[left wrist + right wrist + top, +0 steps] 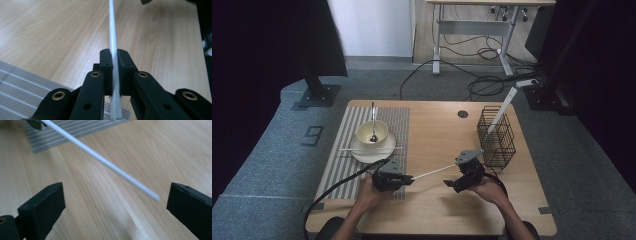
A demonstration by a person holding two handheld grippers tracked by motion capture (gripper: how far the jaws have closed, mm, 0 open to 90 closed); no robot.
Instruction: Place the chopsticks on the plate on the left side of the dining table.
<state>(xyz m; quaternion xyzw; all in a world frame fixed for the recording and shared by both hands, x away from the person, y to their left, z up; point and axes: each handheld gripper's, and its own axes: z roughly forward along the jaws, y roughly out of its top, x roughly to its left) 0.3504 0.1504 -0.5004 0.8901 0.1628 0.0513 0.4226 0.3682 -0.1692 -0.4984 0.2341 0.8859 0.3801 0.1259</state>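
Note:
A thin white chopstick [432, 172] hangs level above the wooden table [437, 130], between my two grippers. My left gripper [409, 178] is shut on one end of it. In the left gripper view the pads [107, 58] pinch the chopstick [112, 30], which runs straight away from the gripper [114, 53]. My right gripper [453, 173] stands open at the chopstick's free end. In the right gripper view the tip of the chopstick [100, 158] lies between the wide jaws of the gripper [112, 202] and touches neither.
A cream bowl [372, 132] with a spoon in it sits on a plate [373, 152] on a striped placemat [357, 172] at the left. A second white chopstick [357, 148] lies across the plate. A black wire basket [496, 136] at the right holds a white stick [503, 111].

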